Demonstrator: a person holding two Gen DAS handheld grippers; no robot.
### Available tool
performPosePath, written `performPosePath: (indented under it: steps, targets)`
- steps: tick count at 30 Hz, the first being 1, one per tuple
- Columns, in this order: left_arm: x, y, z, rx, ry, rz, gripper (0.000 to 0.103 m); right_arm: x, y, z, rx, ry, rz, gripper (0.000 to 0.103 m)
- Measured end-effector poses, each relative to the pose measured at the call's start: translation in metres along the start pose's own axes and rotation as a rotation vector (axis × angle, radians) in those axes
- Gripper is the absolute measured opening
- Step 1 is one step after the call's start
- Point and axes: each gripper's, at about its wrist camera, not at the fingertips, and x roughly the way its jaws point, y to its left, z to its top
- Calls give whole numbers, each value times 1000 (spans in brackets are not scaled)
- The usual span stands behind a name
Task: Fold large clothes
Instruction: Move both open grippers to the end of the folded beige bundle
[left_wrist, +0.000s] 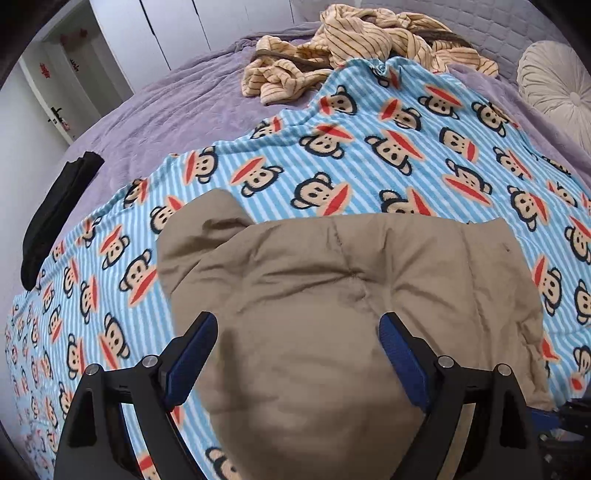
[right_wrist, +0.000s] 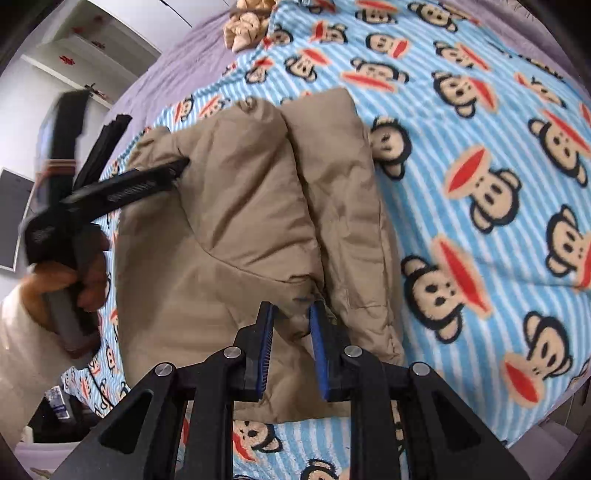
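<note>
A tan padded jacket (left_wrist: 332, 280) lies folded on a blue striped monkey-print blanket (left_wrist: 369, 147); it also shows in the right wrist view (right_wrist: 240, 206). My left gripper (left_wrist: 298, 323) is open, its jaws wide apart just above the jacket's near edge. In the right wrist view the left gripper (right_wrist: 181, 164) reaches over the jacket's left side, held by a hand. My right gripper (right_wrist: 291, 314) has its jaws narrowly apart around a fold at the jacket's near edge; whether it pinches the cloth is unclear.
A crumpled beige striped garment (left_wrist: 354, 48) lies at the far end of the purple bedspread (left_wrist: 177, 107). A black garment (left_wrist: 55, 210) lies at the bed's left edge. A round cushion (left_wrist: 554, 85) sits at the far right. White wardrobes stand behind.
</note>
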Motion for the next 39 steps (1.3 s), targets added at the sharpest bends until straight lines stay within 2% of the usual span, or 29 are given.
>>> performPosePath:
  steps: [4,8,13,18,19,21,26,27,28,29,33,39]
  targets:
    - [-28,18,-40,-73,46,-24,90,20,-12,-10,31,79,17,22]
    - [-37,23,-79,-134,131,-39,90,23,-13,-9,9,101,12,22]
    - [-48,28,-108,-205,165,-90,90,20,-6,-2,10,94,5,22]
    - [-56,33,-124,-219,182,-96,90,9,-11,-4,64,72,15,23]
    - [-60,35,-128,-229,181,-96,90,7,-11,-5,71,67,16,25]
    - [-66,43,-134,-255,178,-102,90,3,-8,-8,64,63,16,44]
    - [-69,55,-146,-264,182,-77,90,-8,8,-18,41,39,-8,48]
    - [-69,56,-149,-261,182,-80,99,-10,11,-19,39,32,-10,51]
    - [-70,56,-151,-258,183,-79,103,-12,12,-21,36,24,-15,53]
    - [-72,57,-153,-255,173,-75,103,-14,14,-24,34,16,-18,55]
    - [-82,60,-159,-234,154,-77,103,-14,19,-34,45,-2,-25,55]
    - [-80,67,-160,-259,166,-87,103,-23,22,-38,63,-23,-27,58]
